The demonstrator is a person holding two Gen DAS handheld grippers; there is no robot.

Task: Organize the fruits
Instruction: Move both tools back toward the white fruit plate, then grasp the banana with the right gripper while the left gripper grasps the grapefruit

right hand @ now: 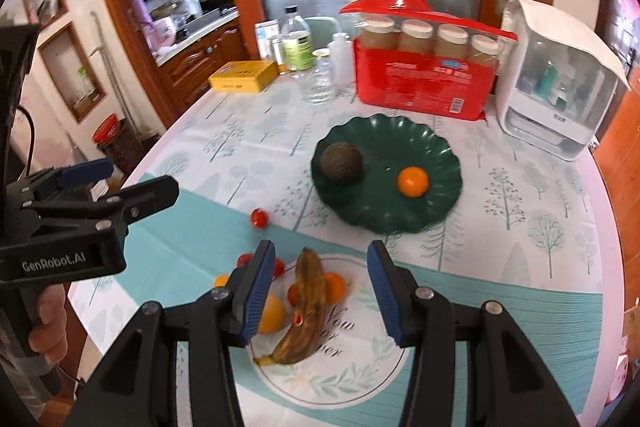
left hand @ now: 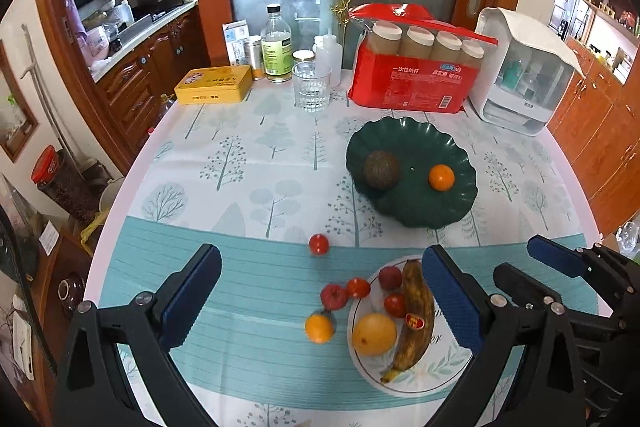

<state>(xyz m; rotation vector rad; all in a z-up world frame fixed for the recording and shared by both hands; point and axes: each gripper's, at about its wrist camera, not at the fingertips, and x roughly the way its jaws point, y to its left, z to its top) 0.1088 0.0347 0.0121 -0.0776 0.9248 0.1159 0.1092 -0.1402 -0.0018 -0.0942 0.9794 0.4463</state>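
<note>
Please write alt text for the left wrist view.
An open left gripper hovers over a white plate with a banana and small fruits; beyond, a green dish holds an avocado and an orange.

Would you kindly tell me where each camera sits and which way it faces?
Left wrist: on the left tongs, open, facing the white plate; right tongs alongside.
Right wrist: on the right tongs, open over the banana; left tongs and a hand show.
Shared: green plate, table.
</note>
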